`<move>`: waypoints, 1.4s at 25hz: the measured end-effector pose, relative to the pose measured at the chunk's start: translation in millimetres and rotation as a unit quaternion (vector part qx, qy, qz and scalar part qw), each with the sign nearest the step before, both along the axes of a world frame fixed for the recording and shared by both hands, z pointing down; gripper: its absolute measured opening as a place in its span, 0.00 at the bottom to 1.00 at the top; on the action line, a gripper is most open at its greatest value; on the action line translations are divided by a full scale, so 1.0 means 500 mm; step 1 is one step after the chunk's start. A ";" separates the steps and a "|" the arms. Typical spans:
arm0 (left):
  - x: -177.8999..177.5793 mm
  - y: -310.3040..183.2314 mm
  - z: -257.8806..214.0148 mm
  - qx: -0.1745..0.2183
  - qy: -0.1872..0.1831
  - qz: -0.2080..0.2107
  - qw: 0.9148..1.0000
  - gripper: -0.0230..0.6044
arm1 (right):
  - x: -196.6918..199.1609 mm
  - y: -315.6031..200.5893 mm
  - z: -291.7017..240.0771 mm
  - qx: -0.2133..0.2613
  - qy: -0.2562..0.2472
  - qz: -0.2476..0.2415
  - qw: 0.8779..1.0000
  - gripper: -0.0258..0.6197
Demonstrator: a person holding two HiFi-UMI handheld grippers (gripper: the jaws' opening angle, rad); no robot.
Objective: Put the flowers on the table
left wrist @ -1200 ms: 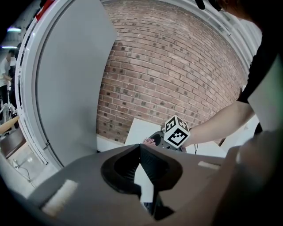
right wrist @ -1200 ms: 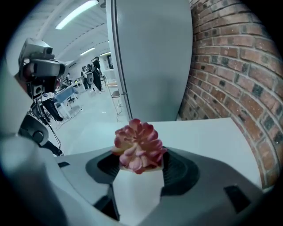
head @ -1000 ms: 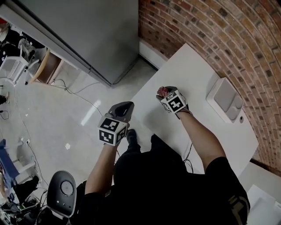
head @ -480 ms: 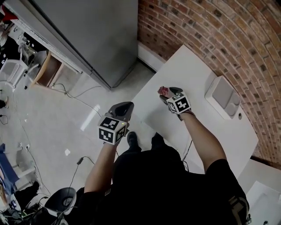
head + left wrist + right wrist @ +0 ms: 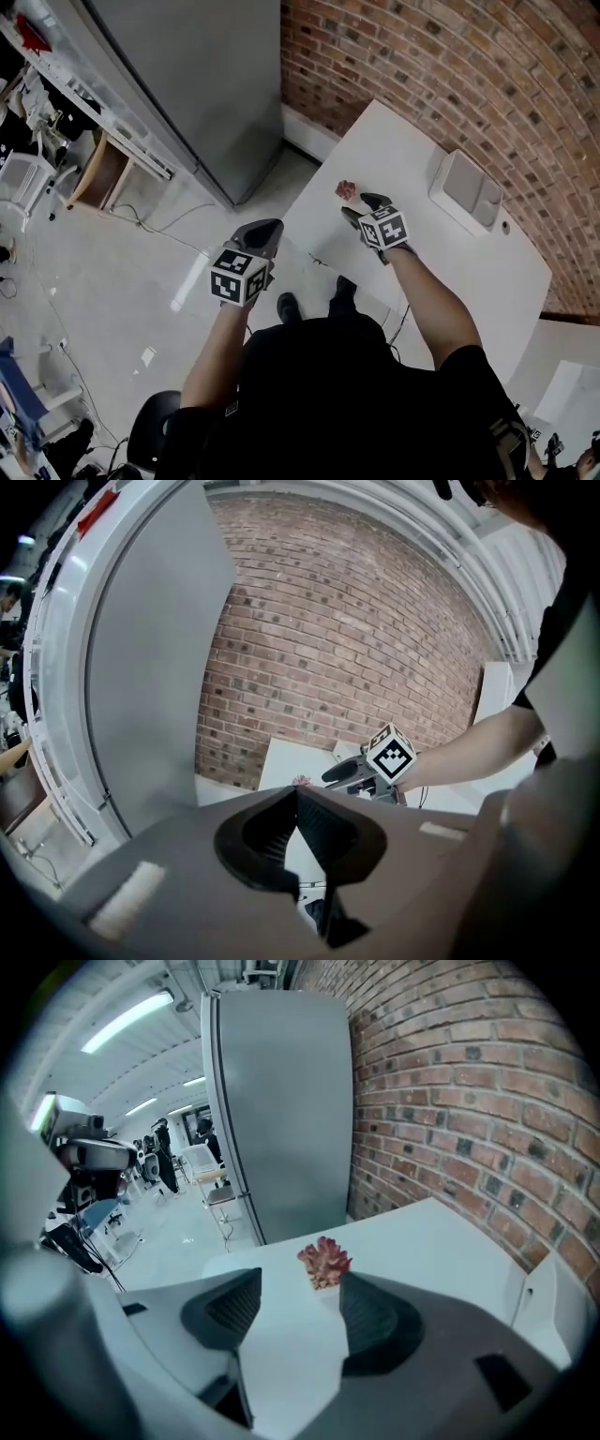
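Head view shows the flowers [image 5: 346, 190] lying on the white table [image 5: 441, 262] near its edge, with the brick wall [image 5: 450, 66] beyond. The right gripper [image 5: 362, 208] hovers just behind them, apart from them. In the right gripper view its jaws stand wide apart and have just been opening. Nothing is between them but bare table [image 5: 422, 1232], and the flowers [image 5: 323, 1262], a small pink-red cluster, sit free just past the tips of the gripper [image 5: 291, 1312]. The left gripper [image 5: 262, 231] is held off the table's edge, over the floor. In the left gripper view that gripper [image 5: 298, 822] has its jaws closed tip to tip and holds nothing. A pale box [image 5: 466, 188], perhaps some device, rests on the table well apart from the flowers.
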State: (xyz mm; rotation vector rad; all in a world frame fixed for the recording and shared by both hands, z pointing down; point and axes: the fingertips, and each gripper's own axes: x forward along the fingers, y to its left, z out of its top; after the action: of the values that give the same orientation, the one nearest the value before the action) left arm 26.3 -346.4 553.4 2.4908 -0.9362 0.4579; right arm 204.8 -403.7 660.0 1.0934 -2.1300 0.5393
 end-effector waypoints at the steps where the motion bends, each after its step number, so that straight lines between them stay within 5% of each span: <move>1: -0.006 0.003 -0.005 0.003 0.001 0.003 1.000 0.05 | -0.005 0.009 -0.005 0.002 -0.001 0.002 1.000 0.45; 17: -0.048 0.025 -0.051 0.031 0.005 0.016 0.999 0.05 | -0.015 0.134 -0.067 0.015 -0.029 0.030 0.999 0.44; 26: 0.094 0.022 -0.089 0.033 0.002 0.023 0.999 0.05 | 0.127 0.202 -0.166 0.078 -0.047 0.039 0.995 0.29; 35: 0.246 0.006 -0.238 0.142 0.024 0.023 0.989 0.05 | 0.295 0.274 -0.344 0.178 -0.178 0.063 0.966 0.08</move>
State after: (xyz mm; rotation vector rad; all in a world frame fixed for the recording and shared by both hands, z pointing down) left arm 149.5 -343.7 434.5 2.7692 -0.9867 0.2930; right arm 352.5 -266.5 487.8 1.4251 -2.5520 0.4446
